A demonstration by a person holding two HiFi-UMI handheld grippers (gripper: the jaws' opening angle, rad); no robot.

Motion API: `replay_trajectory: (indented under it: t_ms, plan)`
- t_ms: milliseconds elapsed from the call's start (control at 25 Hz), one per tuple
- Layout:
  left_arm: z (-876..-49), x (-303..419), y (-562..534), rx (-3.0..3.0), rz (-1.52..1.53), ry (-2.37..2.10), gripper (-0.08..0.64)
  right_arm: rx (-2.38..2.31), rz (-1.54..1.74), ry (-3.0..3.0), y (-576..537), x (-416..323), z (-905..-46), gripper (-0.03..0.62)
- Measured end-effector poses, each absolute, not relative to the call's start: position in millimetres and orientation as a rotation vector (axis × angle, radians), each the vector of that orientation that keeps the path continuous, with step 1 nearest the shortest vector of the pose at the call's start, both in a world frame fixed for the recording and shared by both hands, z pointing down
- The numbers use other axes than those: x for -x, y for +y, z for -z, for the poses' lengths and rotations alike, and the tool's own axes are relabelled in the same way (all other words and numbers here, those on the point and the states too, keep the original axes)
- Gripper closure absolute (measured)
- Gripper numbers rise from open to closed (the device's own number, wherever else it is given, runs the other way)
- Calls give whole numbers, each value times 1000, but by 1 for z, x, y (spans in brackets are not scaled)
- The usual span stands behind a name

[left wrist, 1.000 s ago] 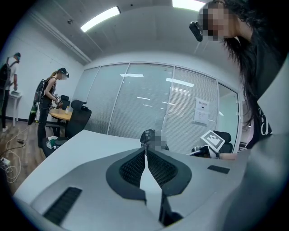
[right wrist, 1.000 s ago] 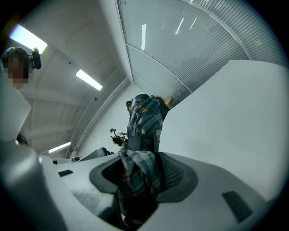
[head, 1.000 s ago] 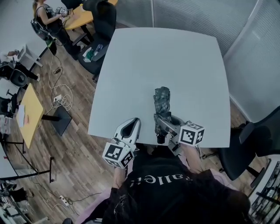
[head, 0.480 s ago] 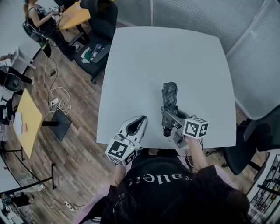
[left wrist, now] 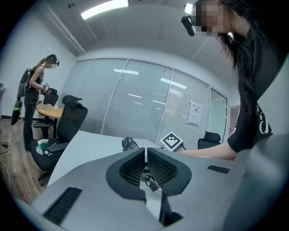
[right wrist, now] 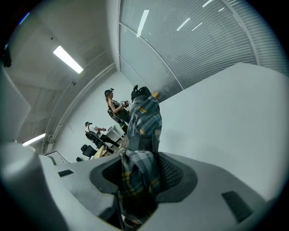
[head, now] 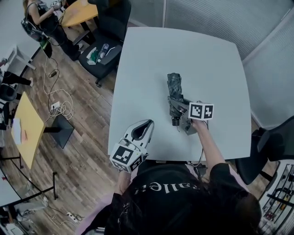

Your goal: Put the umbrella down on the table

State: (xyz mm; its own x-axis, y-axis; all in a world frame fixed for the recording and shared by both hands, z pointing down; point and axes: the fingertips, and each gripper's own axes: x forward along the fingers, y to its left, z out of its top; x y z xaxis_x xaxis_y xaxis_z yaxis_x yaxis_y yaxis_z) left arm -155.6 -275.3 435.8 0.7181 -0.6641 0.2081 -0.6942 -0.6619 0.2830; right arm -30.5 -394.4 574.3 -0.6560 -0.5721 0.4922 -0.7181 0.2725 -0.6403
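Nearest the camera is the person's black shirt (head: 174, 197). Just past it, the left claw (head: 148, 123) hangs over the near left edge of the white bench (head: 211, 59) with its marker cube toward the body. In the left gripper view this claw (left wrist: 145, 150) has its jaws pressed together at the tips, with nothing gripped between them, and the pale top of the bench (left wrist: 86, 142) runs away ahead of it.

Further in and to the right, a bare forearm (head: 207, 143) reaches over the bench to the right claw (head: 177, 108), whose marker cube faces up. This claw stands partly spread and clamped across a folded umbrella (head: 174, 88) of dark plaid cloth. The right gripper view shows the cloth filling the gap in the claw (right wrist: 140, 173), both pads bearing on it, and the rest of the umbrella (right wrist: 144, 115) sticking out beyond the tips, with the bench (right wrist: 235, 113) at the right. The umbrella lies lengthwise, near to far, over the middle of the bench, its black handle end toward the person. From above I cannot tell whether it touches the top or hangs just over it.

Beyond the bench's far left corner stands a black office chair (head: 104, 51) on the wooden floor (head: 82, 137), where loose cables (head: 59, 102) lie. Further off another person (head: 40, 19) stands beside an orange bench (head: 79, 13). A ribbed glass partition (head: 206, 18) closes the far side.
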Motion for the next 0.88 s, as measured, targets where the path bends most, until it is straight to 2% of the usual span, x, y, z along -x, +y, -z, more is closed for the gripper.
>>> replay_trajectory:
  t_ms: [400,760,880]
  plan:
    - [-447,205,-297,-2531,-141,-1112,529,-1150,-1270,-2159,-470,75,-644,400]
    - [-454,234,-306,-2483,-132,-1163,529,-1148,-1241,-2007,-480,84,-689,399]
    - [-458,240,-308,-2469,-131,-1170,528,-1164,-1225,-2009,-484,85,-691,380]
